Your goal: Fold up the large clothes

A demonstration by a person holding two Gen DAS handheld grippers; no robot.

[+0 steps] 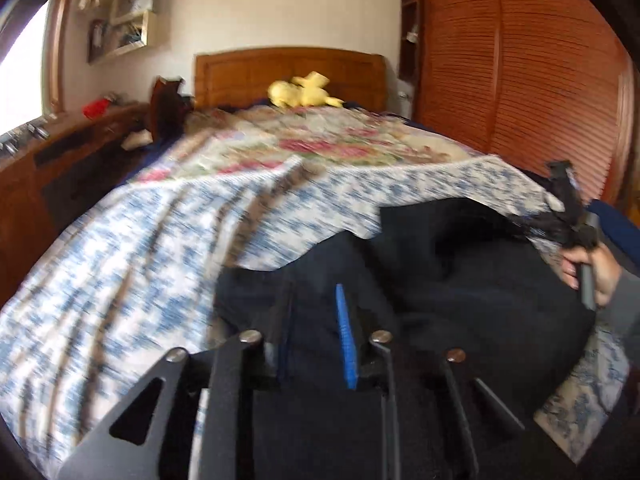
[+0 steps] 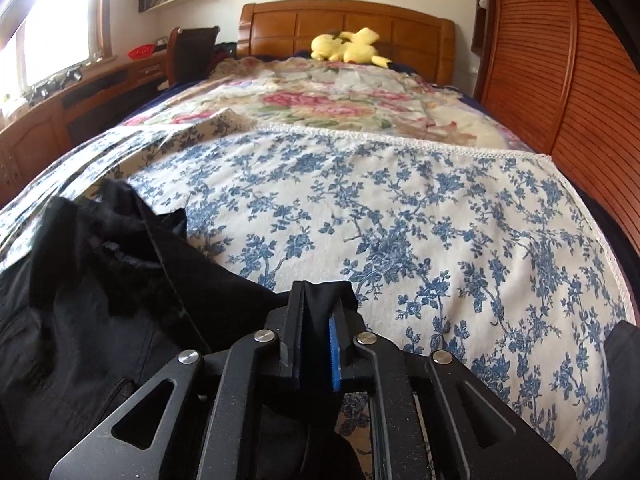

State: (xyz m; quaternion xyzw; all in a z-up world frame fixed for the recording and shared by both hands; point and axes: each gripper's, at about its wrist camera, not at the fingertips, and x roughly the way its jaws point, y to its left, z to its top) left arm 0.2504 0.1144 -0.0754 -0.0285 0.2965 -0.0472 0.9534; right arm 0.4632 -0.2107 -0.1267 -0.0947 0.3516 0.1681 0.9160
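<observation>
The black garment (image 2: 100, 288) lies in a heap on the blue flower sheet (image 2: 400, 220) at the near end of the bed (image 2: 348, 24); in the right wrist view it fills the side from 7 to 9 o'clock; in the left wrist view it sits from the middle out to 3 o'clock.

The right hand-held gripper (image 2: 318, 312) has a fold of the black cloth between its two fingers; the fingers stand close together with a thin gap; the cloth runs up between them and pokes out past the tips; it seems to be pinched there.

The left hand-held gripper (image 1: 316, 312) has its fingers a little way apart over the black cloth; this view is blurry, so I cannot tell if they grip any cloth.

In the left wrist view the other gripper shows at 3 o'clock, held by a hand (image 1: 592, 268), with a bit of black cloth at its tip.

Past the blue sheet lies a blanket with pink flowers (image 2: 320, 100); a yellow plush toy (image 2: 348, 46) rests at 12 o'clock by the wooden headboard; brown slatted doors (image 2: 560, 80) stand at 2 o'clock; a window (image 2: 52, 20) is at 10 o'clock.
</observation>
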